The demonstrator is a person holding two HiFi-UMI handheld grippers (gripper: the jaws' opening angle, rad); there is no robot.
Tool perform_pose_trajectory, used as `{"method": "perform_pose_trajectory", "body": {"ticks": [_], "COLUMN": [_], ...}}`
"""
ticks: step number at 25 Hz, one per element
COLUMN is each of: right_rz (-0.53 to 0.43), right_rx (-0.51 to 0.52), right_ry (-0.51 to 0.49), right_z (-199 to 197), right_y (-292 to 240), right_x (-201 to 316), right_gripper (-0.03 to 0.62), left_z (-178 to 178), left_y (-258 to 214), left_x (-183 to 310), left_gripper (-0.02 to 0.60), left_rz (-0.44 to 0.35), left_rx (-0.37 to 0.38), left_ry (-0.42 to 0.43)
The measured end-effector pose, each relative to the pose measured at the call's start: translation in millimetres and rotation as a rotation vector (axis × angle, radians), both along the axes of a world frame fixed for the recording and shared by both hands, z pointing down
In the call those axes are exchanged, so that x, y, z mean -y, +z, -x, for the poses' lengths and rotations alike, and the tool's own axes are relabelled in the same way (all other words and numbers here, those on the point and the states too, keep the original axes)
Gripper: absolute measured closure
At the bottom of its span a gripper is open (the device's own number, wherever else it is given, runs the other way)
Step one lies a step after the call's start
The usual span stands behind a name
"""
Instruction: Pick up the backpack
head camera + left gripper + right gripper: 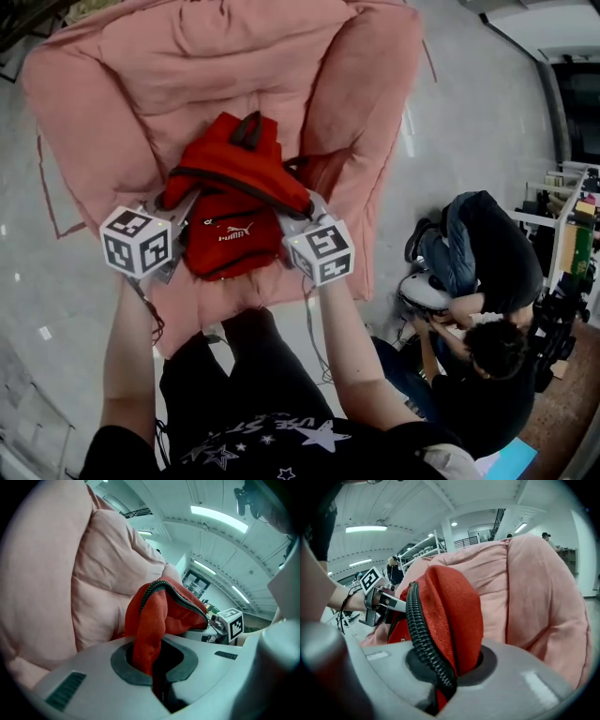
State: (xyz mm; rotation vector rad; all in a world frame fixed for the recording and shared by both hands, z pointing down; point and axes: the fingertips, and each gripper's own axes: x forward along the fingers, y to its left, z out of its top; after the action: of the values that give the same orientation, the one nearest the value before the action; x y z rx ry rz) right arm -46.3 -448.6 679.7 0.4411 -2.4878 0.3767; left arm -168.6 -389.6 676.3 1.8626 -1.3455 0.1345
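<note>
Left gripper [176,204] was clenched on a fold of red cloth at the 9 o'clock flank of the backpack [234,220]; in the left gripper view the fabric ran straight down between the closed jaws. Right gripper [302,214] was clamped the same way on the 3 o'clock flank, pinching red fabric together with the black zip coil [424,634].

I saw the red backpack lying on the pink beanbag [112,84], near the middle of the head view. Its long axis ran from 12 to 6 o'clock, with the carry handle [248,129] toward 12. It sat directly between my two grippers, neither one nearer than the other.

I judged that both grasps were made and the lift had not begun, since the bag appeared to rest on the cushion. The next move called for raising both hands evenly, or the loose cloth could slip out of one grip.
</note>
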Motion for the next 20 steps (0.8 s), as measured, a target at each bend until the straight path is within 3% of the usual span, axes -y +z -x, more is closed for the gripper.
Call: {"method": "perform_pose_trajectory", "body": {"ticks": [5,14,20], "right_rz": [0.043,-0.017,-0.035], "right_rx": [0.105,0.132,0.187], "right_ry": [0.076,0.157,0.252], "right_z": [-15,-35,-53], "right_y": [-35,-91,-124], "right_x": [-15,-87,-142], "right_gripper": [0.554,0.564,0.577], "left_z": [-14,-39,-61], "left_y": [-34,-88,-115], "left_x": [-16,-98,-160], "left_gripper": [0.569,0.569,0.569], "left_rz": [-0.070,-0.135,-0.162], "left_rx": [-0.019,-0.039,-0.038], "left_ry": [0.034,0.093,0.229]}}
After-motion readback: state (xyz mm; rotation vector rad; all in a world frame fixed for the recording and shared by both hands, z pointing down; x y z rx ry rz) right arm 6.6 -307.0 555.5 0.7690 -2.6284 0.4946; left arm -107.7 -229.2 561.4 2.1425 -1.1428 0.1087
